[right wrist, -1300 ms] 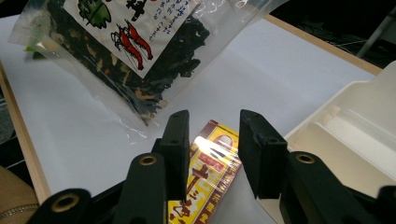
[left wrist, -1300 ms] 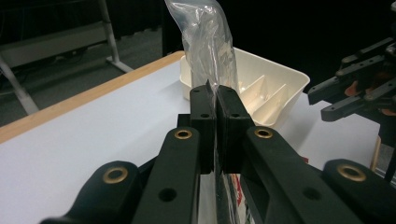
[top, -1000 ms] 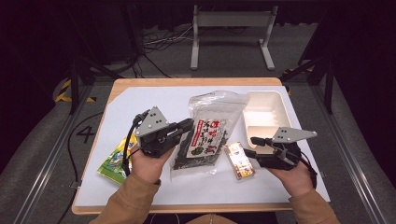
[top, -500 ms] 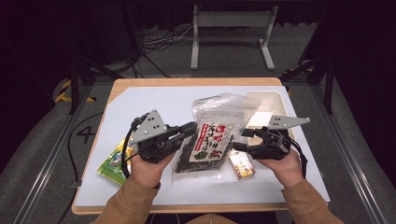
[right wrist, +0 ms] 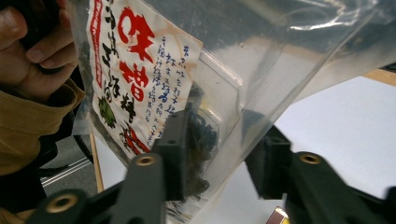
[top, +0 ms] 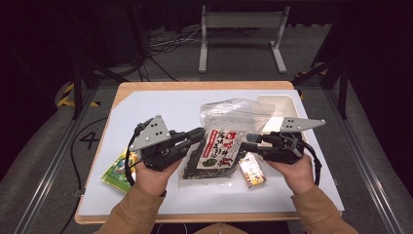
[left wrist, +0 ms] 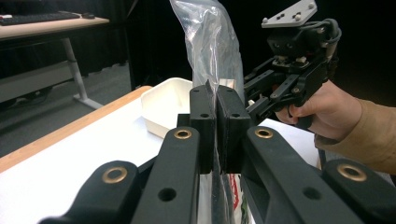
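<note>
Jaws clamped at nine o'clock, jaws closing at three o'clock on the seaweed bag (top: 221,148).

The left gripper (top: 198,135) is pressed shut on the bag's edge; the right gripper (top: 252,138) has just been closing, its jaws apart with the clear film between them, not yet pinched. The bag is held up at the table's (top: 160,105) centre, a snack packet (top: 252,169) below it at five o'clock, a white tray (top: 284,105) beyond at one o'clock. The film should be gripped squarely before any pull.
</note>
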{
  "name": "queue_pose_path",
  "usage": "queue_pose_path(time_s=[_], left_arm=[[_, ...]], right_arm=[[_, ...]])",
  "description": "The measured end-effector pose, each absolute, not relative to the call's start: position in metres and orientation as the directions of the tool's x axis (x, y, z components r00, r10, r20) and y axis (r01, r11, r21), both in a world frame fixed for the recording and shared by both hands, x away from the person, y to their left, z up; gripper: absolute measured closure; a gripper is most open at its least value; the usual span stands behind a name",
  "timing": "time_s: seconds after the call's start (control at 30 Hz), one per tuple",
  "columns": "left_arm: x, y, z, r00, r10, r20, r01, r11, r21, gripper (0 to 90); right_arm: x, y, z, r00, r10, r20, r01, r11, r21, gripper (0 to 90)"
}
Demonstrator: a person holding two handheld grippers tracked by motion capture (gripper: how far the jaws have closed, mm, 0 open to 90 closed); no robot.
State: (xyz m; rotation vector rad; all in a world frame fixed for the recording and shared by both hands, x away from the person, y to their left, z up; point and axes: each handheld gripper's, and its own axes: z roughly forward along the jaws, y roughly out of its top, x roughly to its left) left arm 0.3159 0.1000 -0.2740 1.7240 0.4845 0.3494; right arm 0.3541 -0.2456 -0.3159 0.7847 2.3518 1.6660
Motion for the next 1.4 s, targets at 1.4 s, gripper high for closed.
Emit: queue_pose_path(time_s=[1.4], left_arm=[[0.320, 0.122, -0.284, 0.829, 0.557, -0.043, 0.127, -0.113, 0.985, 69.5]], right_arm=[[0.337, -0.253, -0.273, -0.838, 0.536, 0.100, 0.266, 0.242, 0.933, 86.2]])
